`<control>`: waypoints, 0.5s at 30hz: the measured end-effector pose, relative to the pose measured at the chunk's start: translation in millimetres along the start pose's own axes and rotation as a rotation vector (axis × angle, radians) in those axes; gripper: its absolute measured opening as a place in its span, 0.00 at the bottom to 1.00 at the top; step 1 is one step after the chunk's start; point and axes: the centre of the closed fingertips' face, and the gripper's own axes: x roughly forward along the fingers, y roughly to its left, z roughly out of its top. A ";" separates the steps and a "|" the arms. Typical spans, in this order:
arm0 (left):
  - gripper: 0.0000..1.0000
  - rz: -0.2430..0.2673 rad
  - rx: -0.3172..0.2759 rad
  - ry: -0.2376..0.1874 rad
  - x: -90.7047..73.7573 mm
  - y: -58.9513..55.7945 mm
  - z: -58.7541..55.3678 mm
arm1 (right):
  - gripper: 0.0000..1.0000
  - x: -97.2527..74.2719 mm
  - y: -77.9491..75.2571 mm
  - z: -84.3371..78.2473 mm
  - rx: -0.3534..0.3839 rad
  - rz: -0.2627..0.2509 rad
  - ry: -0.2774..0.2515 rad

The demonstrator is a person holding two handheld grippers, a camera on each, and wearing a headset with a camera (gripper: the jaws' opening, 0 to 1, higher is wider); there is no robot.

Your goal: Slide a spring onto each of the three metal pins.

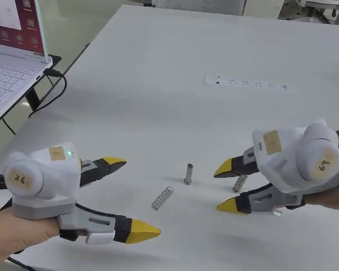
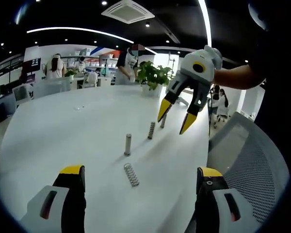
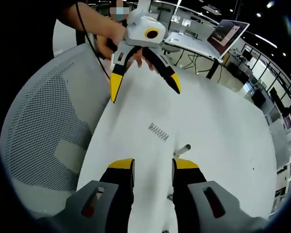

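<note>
A bare metal pin (image 1: 188, 174) stands upright mid-table, with a loose spring (image 1: 162, 197) lying just in front of it. Another pin wearing a spring (image 1: 239, 183) stands between the spread jaws of my right gripper (image 1: 225, 187), which touch nothing. My left gripper (image 1: 130, 196) hovers open at the lower left, its jaws pointing toward the loose spring. In the left gripper view, the loose spring (image 2: 131, 174) lies ahead of the left gripper (image 2: 141, 171); beyond it are the bare pin (image 2: 128, 144), the sprung pin (image 2: 151, 130) and the right gripper (image 2: 174, 121). The right gripper view shows the right gripper (image 3: 153, 165), spring (image 3: 158, 132), bare pin (image 3: 183, 149) and left gripper (image 3: 145, 89).
An open laptop (image 1: 11, 56) with a black cable sits off the table's left edge. A white power strip (image 1: 251, 84) lies at the far right of the white table (image 1: 130, 101). A grey mesh chair (image 2: 252, 155) stands at the near side.
</note>
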 end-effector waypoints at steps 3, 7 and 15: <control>0.92 0.002 -0.003 -0.001 -0.6 0.3 -0.4 | 0.29 7.5 -0.6 4.5 -0.064 0.015 0.025; 0.92 0.005 -0.004 -0.001 -2.6 1.4 -2.0 | 0.27 19.4 -1.4 10.7 -0.171 0.025 0.069; 0.92 0.013 -0.010 -0.003 -8.0 3.2 -4.8 | 0.25 45.2 1.0 25.8 -0.275 0.039 0.074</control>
